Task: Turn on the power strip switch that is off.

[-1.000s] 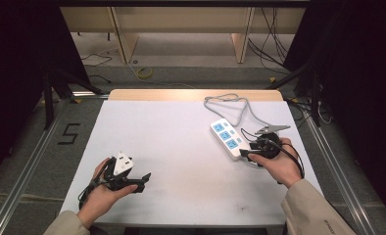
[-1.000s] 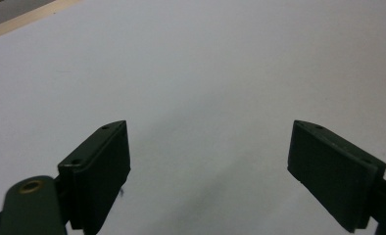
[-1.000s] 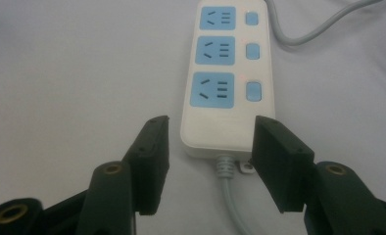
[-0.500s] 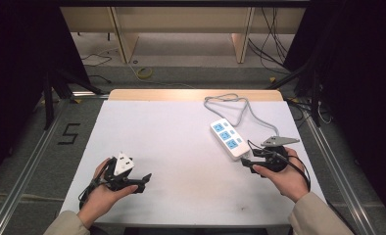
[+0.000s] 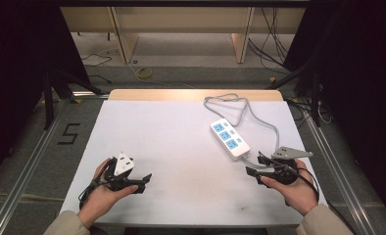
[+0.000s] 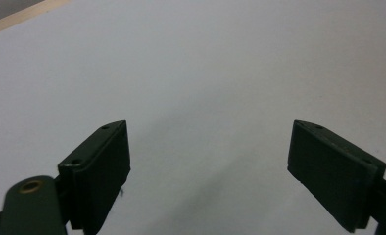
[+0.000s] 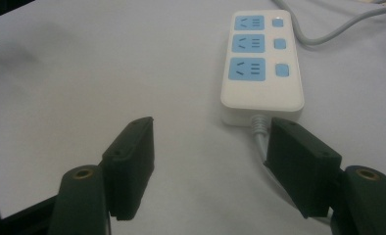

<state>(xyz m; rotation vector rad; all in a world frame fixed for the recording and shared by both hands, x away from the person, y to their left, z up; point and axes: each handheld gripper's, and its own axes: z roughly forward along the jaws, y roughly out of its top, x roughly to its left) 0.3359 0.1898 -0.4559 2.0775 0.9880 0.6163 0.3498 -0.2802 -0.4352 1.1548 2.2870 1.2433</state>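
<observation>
A white power strip (image 5: 229, 137) with three blue sockets lies on the right half of the white table; the right gripper view shows the power strip (image 7: 261, 66) just ahead and to the right. Its grey cable (image 5: 240, 106) loops toward the far edge and runs back along the right side. My right gripper (image 5: 255, 165) is open, held low near the strip's near end, with nothing between its jaws. My left gripper (image 5: 141, 182) is open too, at the near left of the table, over bare white surface (image 6: 205, 73).
The table's wooden far edge (image 5: 191, 94) borders a floor with cables and shelf legs. A marker reading 5 (image 5: 68, 133) lies on the floor at the left. Metal rails (image 5: 32, 161) run along both sides of the table.
My right gripper has drawn back from the power strip toward the near edge, by a small amount. The left gripper has stayed where it was.
</observation>
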